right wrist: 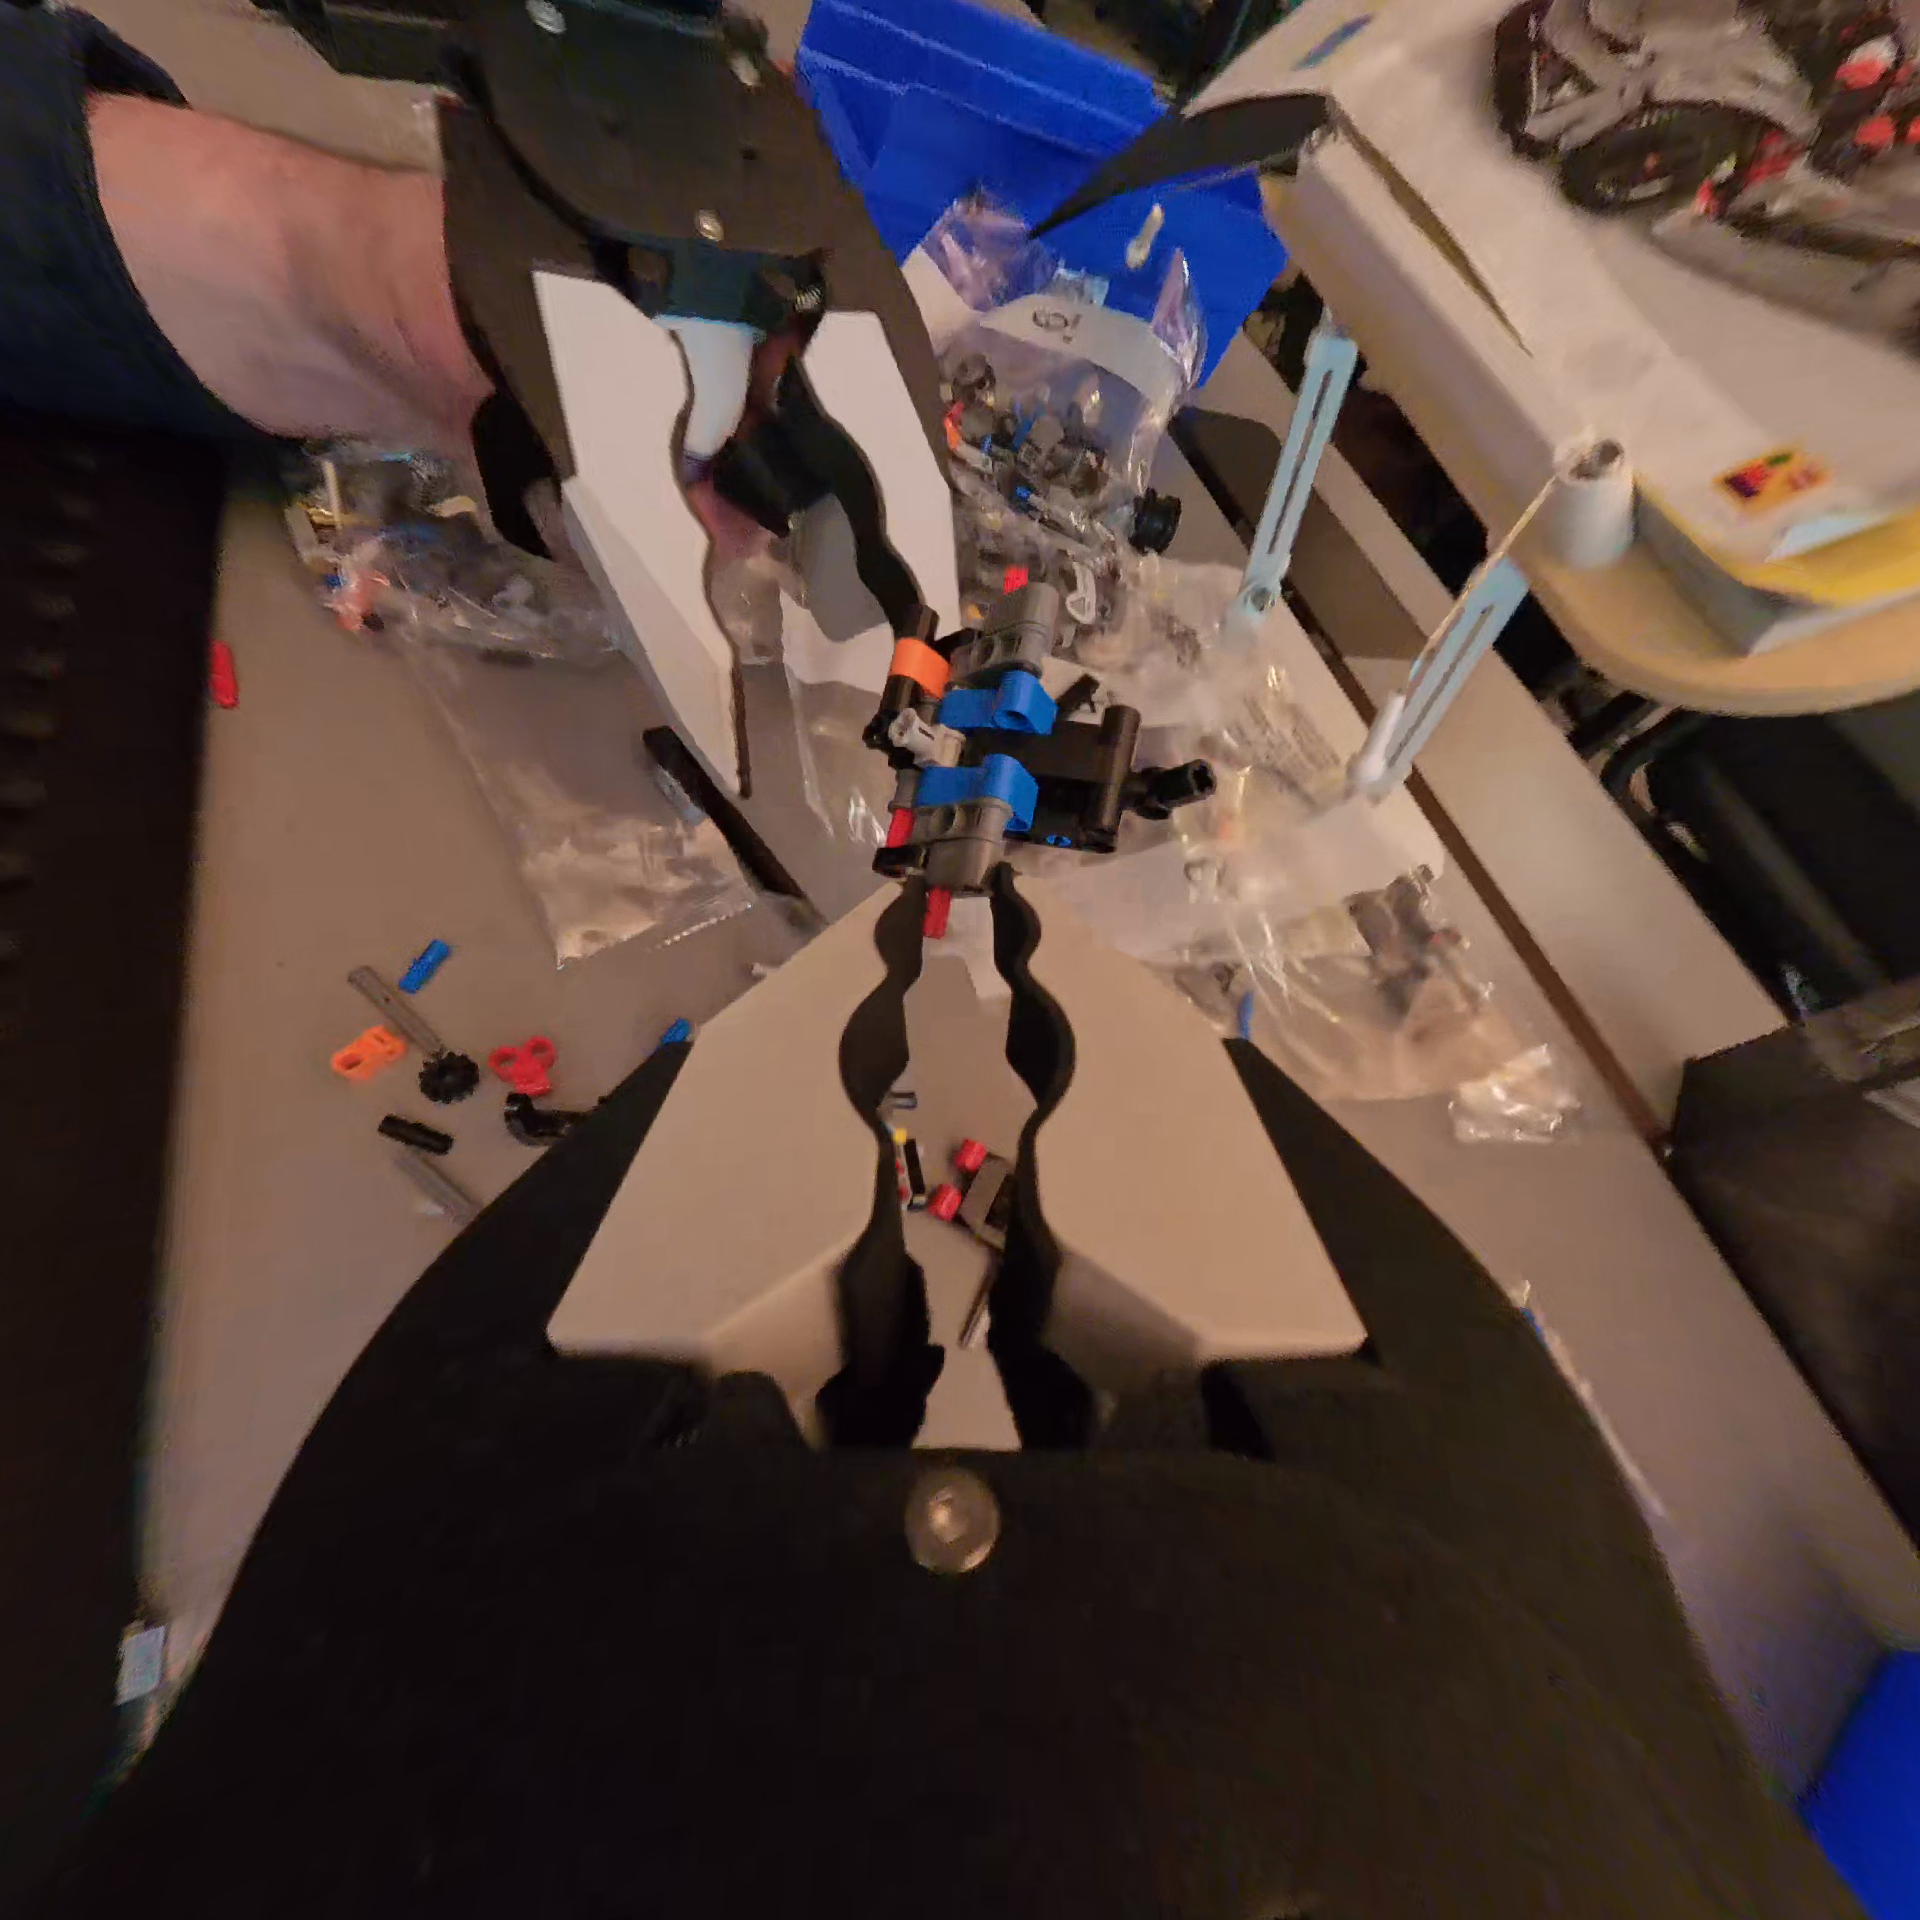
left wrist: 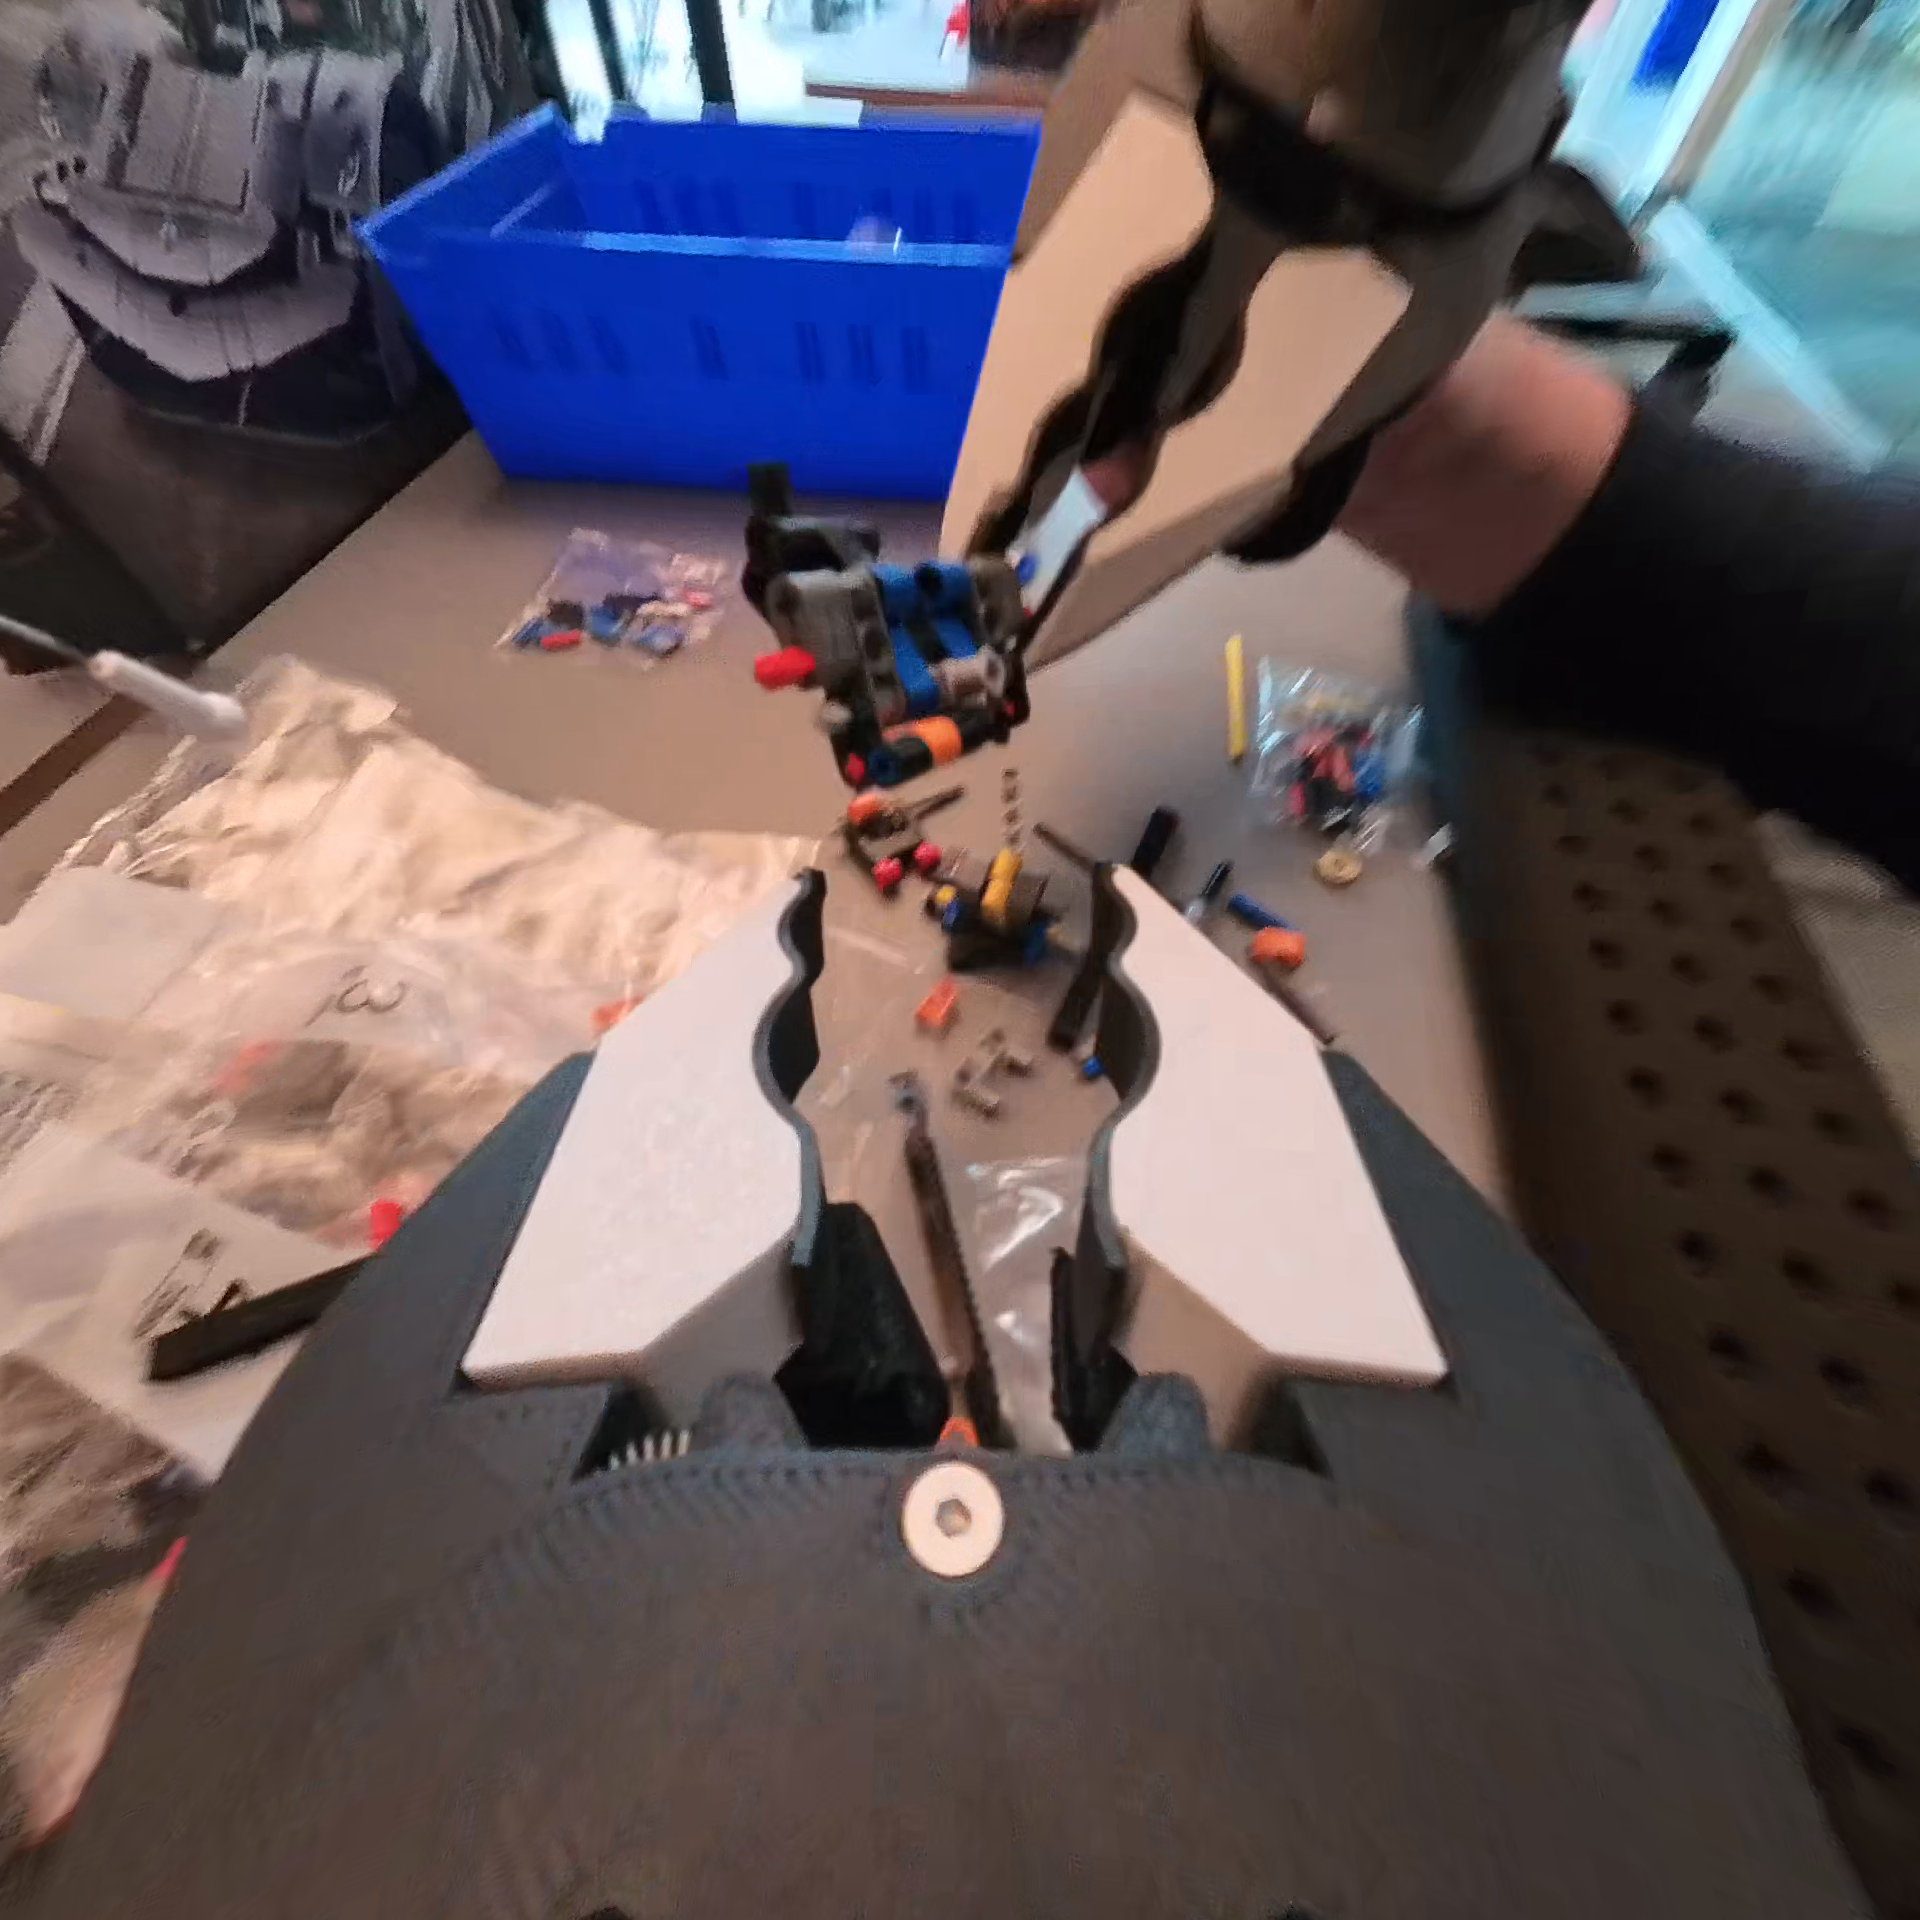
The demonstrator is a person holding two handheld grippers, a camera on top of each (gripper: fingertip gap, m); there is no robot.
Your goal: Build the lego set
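Right tongs (right wrist: pixel 956 883) clenched on lego sub-assembly (right wrist: pixel 997 758), held aloft over the bench (left wrist: pixel 644 727); left tongs (left wrist: pixel 961 914) released, empty; judged best: steady the assembly, bring left in slowly.

Looks like a lab or workshop bench. Grey-brown table (left wrist: pixel 644 727) strewn with loose toy-brick parts (right wrist: pixel 447 1070) and clear plastic bags (left wrist: pixel 312 935) of sorted pieces. Blue plastic crate (left wrist: pixel 686 312) at the far edge, a cardboard box (left wrist: pixel 1091 343) beside it. Perforated black chair back (left wrist: pixel 1683 1143) to one side. A second work surface (right wrist: pixel 1507 343) nearby carries a finished brick-built vehicle model (right wrist: pixel 1704 114) and stacked papers (right wrist: pixel 1766 561). Bright windows behind.
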